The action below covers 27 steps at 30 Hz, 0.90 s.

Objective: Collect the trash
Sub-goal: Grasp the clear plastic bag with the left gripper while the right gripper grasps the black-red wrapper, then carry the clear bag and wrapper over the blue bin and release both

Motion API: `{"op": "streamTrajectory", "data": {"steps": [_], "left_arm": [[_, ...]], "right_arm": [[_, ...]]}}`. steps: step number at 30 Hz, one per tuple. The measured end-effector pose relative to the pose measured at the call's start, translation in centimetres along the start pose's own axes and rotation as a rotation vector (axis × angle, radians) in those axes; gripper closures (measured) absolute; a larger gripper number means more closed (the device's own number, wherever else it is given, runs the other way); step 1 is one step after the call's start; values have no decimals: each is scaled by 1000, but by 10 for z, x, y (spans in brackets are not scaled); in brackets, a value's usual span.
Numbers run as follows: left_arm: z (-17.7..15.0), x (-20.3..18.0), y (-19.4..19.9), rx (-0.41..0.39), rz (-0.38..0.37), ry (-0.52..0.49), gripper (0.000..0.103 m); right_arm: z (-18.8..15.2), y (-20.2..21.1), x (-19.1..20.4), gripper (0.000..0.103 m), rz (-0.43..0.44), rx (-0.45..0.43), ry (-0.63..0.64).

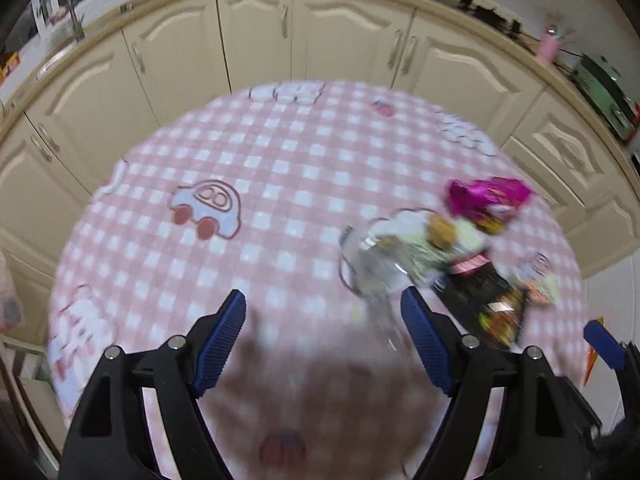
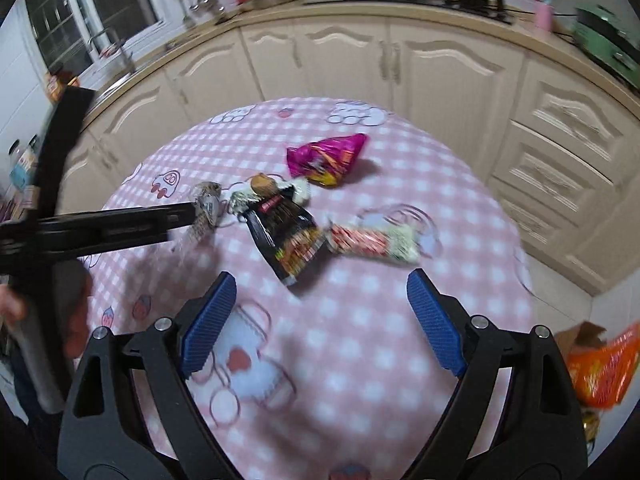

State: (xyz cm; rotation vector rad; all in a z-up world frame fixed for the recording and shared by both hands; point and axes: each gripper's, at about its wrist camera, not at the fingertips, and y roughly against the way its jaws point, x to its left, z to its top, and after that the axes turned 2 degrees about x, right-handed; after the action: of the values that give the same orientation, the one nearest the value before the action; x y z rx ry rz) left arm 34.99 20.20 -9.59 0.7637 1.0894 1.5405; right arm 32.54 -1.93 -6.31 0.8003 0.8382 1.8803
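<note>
Right wrist view: I log a round table (image 2: 400, 360) in pink check cloth, with the trash in a far-centre cluster: magenta wrapper (image 2: 326, 156), black packet (image 2: 286, 236), red-and-white wrapper (image 2: 372, 240), and a small brown-topped item (image 2: 262, 188) too blurred to identify. My right gripper (image 2: 320, 312) hangs spread wide over bare cloth with nothing between its jaws. An orange bag (image 2: 604, 368) is cut off at the right edge.

Left wrist view: my left gripper (image 1: 324, 328) is spread, empty; a clear crumpled plastic piece (image 1: 372, 268) lies just beyond it, smeared by blur.
</note>
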Motion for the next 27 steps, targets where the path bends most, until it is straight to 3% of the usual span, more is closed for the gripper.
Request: {"op": "streamTrajectory", "data": {"steps": [1, 2, 3, 4, 9, 11, 15, 18, 27], "left_arm": [[3, 3, -15, 36, 0, 1, 27], [3, 2, -17, 5, 17, -12, 34], [2, 0, -13, -46, 39, -29, 66], [0, 0, -13, -50, 57, -41, 76], [-2, 13, -8, -35, -12, -32, 81], [-3, 19, -4, -42, -21, -16, 81], [-6, 25, 0, -39, -42, 1, 81], [-11, 23, 7, -38, -60, -12, 81], [-35, -7, 46, -91, -94, -80, 81]], "right_arm": [[4, -6, 2, 17, -4, 10, 9], [10, -14, 5, 17, -6, 13, 29], [15, -20, 8, 17, -8, 11, 52], [19, -28, 13, 17, -20, 14, 79], [36, -69, 35, 17, -21, 68, 192], [38, -88, 39, 20, -72, 107, 208], [34, -81, 38, 77, -46, 50, 186], [34, -64, 24, 89, 57, 46, 87], [10, 3, 9, 89, 141, -44, -32]]}}
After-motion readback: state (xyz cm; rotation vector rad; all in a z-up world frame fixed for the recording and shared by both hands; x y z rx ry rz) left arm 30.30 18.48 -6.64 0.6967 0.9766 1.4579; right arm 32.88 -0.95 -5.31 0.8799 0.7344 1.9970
